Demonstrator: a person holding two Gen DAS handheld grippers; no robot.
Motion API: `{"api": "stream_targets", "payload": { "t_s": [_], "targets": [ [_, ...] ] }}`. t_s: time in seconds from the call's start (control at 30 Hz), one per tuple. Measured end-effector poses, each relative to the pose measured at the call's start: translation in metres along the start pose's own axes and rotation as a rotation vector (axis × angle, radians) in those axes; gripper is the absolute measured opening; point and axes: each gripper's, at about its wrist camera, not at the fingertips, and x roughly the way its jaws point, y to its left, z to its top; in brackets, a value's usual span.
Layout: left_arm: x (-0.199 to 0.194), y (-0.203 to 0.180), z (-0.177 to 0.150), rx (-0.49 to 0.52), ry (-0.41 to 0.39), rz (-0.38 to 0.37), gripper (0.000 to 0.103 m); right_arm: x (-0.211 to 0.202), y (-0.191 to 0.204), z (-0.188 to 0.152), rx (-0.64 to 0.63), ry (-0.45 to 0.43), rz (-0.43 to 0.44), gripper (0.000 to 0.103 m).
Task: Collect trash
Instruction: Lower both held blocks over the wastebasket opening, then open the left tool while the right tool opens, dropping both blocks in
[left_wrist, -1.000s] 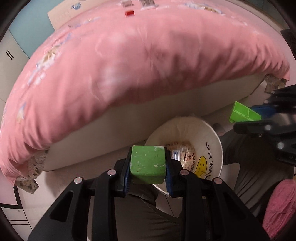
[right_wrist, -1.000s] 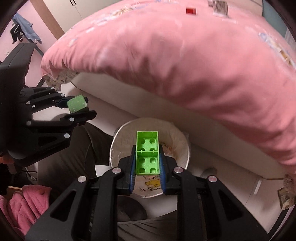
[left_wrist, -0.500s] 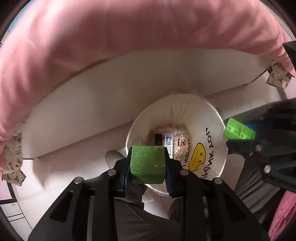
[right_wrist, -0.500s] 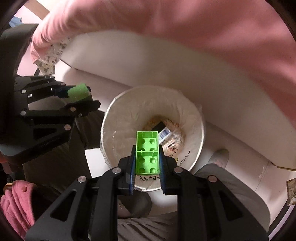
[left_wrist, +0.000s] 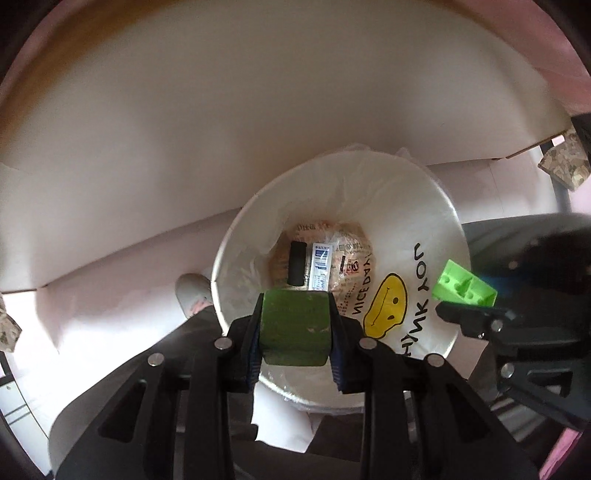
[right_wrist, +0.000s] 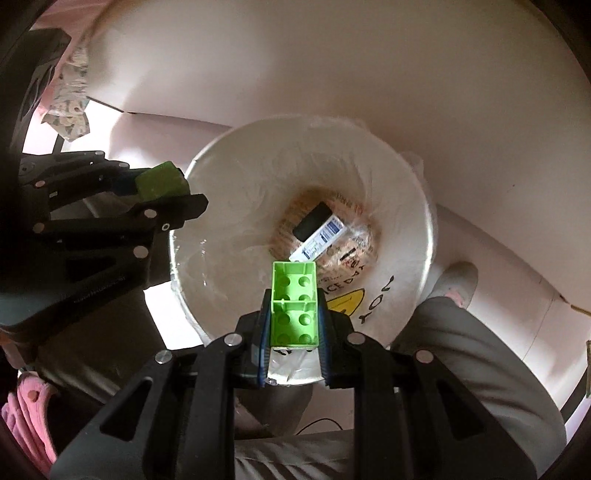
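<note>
White wall (left_wrist: 221, 129) is filling the top of both views, and a pale floor (left_wrist: 110, 266) is showing under it. Sitting in the middle of each view is a round white bin (left_wrist: 236, 258) with a plastic bag (left_wrist: 424, 221) lining it. The bag is showing a yellow smiley face (left_wrist: 384, 310). Down at the bottom of the bin, a black thing (left_wrist: 296, 262) and a small blue and white packet (left_wrist: 320, 267) are lying on some printed paper.

The left gripper (left_wrist: 295, 326) is squeezing a dark green block (left_wrist: 294, 326) and is hanging over the near edge of the bin. The right gripper (right_wrist: 293, 314) is squeezing a bright green toy brick (right_wrist: 294, 304), and it is hanging over the bin too. In the left view the brick is showing at the right side of the bin.

I think the drop step is in hand. Both pieces of trash are looking ready to fall in. Next, each gripper needs to let go while its piece is over the hole, not over the rim.

Gray trouser legs (right_wrist: 480, 350) and a sock foot (right_wrist: 458, 284) are showing beside the bin. Something pink and fuzzy (right_wrist: 26, 413) is peeking in at the lower left of the right view.
</note>
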Motion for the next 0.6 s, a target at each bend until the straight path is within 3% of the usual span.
{"api": "stream_targets", "payload": {
  "t_s": [0.43, 0.6],
  "targets": [
    [0.059, 0.010, 0.015, -0.104, 0.131, -0.130, 0.032, 0.053, -0.016, 0.019, 0.067, 0.128, 0.035, 0.022],
    [0.075, 0.010, 0.020, -0.116, 0.163, -0.129, 0.032, 0.069, -0.024, 0.025, 0.100, 0.161, 0.027, 0.023]
  ]
}}
